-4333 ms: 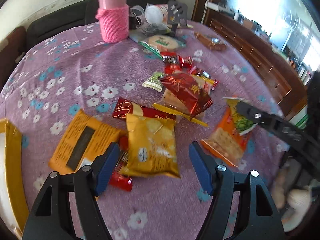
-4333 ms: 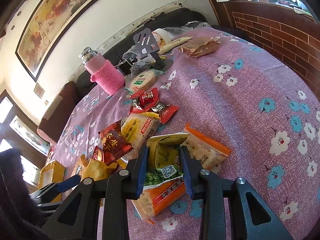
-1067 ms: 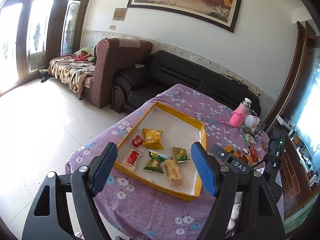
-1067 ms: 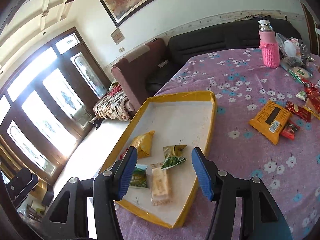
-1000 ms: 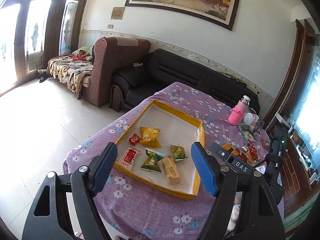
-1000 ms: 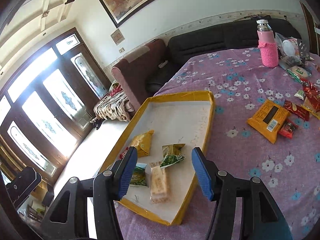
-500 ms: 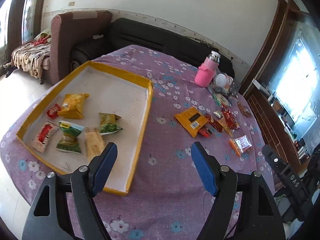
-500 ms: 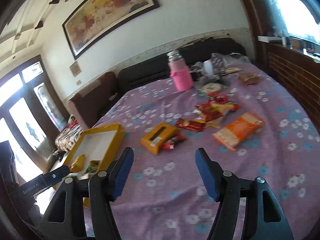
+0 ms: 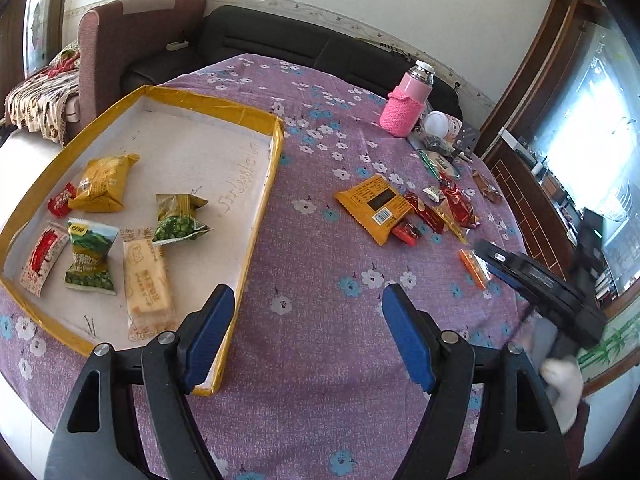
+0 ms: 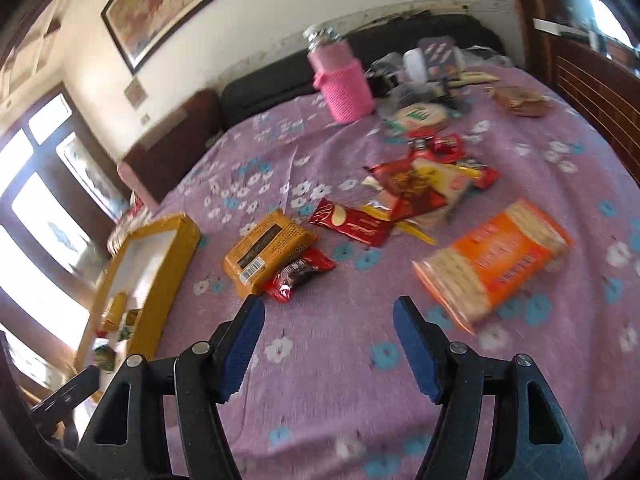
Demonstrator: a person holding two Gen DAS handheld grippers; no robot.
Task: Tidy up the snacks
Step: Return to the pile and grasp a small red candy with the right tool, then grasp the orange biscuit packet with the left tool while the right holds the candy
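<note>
Right gripper point(image 10: 328, 320), jaws just widened and empty, now over loose snacks near orange cracker pack point(image 10: 496, 260), tray point(image 10: 160, 264) shifted lower left; left gripper point(image 9: 304, 320) apart, empty.

Floral purple tablecloth point(image 9: 320, 360) bears tray point(image 9: 276, 148), snacks point(image 10: 496, 260), flask point(image 9: 404, 108).

Six packets lay flat in the near-left end of the yellow-rimmed tray point(image 9: 256, 204). On the purple cloth to its right, well apart, lay a yellow packet point(image 10: 268, 252), red wrappers point(image 10: 352, 222) and, nearest right, an orange cracker pack point(image 10: 496, 258).
</note>
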